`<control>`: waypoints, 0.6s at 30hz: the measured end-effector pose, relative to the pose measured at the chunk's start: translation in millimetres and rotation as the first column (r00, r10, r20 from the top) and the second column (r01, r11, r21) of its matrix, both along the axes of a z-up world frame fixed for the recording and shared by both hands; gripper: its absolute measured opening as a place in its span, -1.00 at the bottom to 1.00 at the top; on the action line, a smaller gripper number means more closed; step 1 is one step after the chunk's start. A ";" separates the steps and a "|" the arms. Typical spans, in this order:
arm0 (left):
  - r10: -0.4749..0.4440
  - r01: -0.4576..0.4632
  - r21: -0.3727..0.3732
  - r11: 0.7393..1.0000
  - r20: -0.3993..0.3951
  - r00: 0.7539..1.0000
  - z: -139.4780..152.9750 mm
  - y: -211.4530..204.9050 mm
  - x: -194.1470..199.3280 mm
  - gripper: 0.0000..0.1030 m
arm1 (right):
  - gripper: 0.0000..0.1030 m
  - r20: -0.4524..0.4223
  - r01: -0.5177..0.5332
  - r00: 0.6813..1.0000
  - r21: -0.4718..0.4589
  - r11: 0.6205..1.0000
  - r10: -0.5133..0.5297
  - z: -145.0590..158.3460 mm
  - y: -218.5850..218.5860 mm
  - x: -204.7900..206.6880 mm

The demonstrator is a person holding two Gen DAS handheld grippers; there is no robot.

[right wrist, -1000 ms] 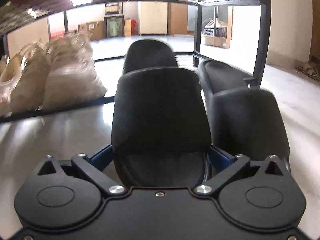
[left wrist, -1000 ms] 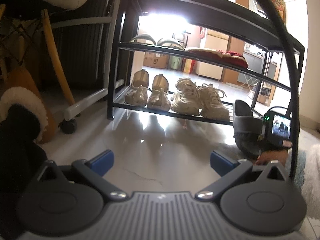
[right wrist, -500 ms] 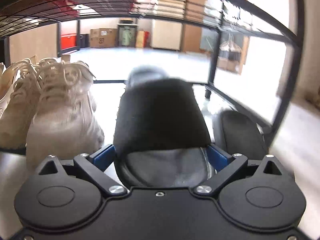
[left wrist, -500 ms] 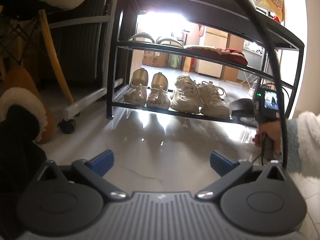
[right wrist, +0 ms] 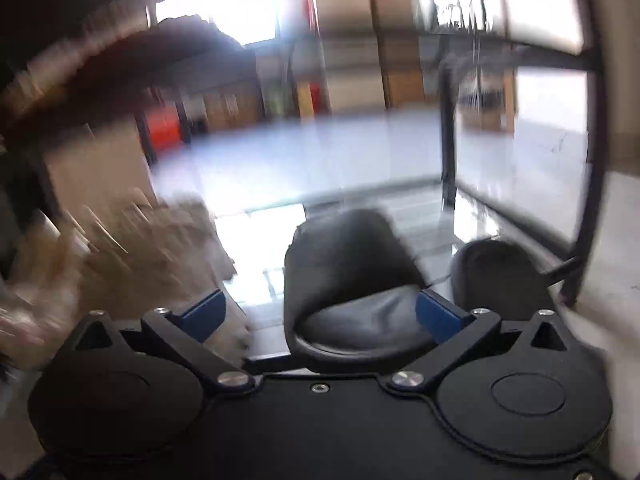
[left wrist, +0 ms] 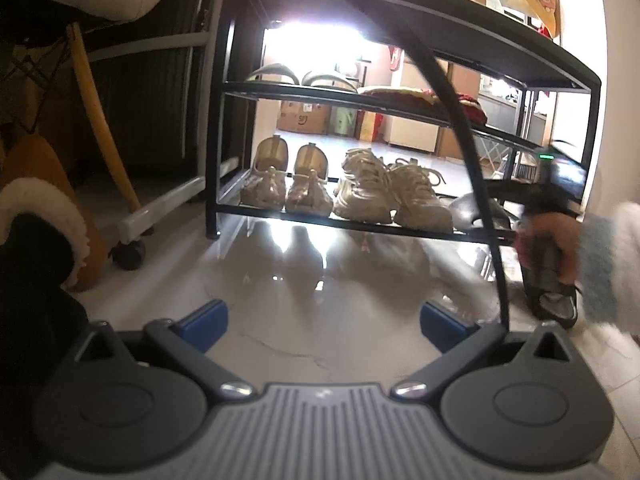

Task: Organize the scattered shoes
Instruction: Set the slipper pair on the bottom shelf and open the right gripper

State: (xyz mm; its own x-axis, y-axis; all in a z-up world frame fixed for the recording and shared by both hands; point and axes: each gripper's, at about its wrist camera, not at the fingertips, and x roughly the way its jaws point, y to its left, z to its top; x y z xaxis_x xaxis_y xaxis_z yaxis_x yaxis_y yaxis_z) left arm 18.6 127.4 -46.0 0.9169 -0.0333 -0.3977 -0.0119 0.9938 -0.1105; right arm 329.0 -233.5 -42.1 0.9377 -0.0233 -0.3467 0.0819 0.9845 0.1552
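Black slide slipper, matte with a broad strap, on the rack's bottom shelf beside cream sneakers, between my right tongs, whose jaws are opening, left pad clear. My left tongs gape, empty, over the floor.

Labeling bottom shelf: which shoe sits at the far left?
The tan flat, beside its twin; the white sneakers and black slipper sit further right.
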 end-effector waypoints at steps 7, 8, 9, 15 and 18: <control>-0.038 0.038 0.030 0.999 0.010 0.999 -0.9 -7.2 -4.0 0.99 | 1.00 -0.124 0.085 0.986 -0.201 0.976 -0.111 -41.2 -51.1 -73.5; -0.047 0.047 0.041 0.998 0.007 0.999 -2.1 -9.9 -4.2 0.99 | 1.00 -0.136 0.088 0.984 -0.202 0.975 -0.117 -44.8 -54.1 -73.8; -0.056 0.055 0.051 0.997 0.005 0.998 -3.3 -12.6 -4.3 0.99 | 1.00 -0.152 0.108 0.979 -0.202 0.973 -0.140 -51.2 -61.6 -74.3; -0.062 0.063 0.054 0.997 -0.009 0.998 -7.6 -15.3 -0.3 0.99 | 1.00 -0.172 0.042 0.983 -0.138 0.990 -0.066 -65.3 -78.7 -59.8; -0.063 0.063 0.052 0.997 -0.014 0.998 -8.7 -16.0 1.4 0.99 | 1.00 -0.188 0.036 0.980 -0.123 0.992 -0.059 -70.2 -81.7 -49.7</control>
State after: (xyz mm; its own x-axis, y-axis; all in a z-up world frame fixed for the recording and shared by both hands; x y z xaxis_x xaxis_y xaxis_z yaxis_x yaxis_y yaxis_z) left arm 20.0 111.5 -54.7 0.9085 -0.0698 -0.4120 0.0499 0.9970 -0.0587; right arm 279.3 -315.2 -112.4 0.8512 -0.1180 -0.5114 0.1458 0.9892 0.0145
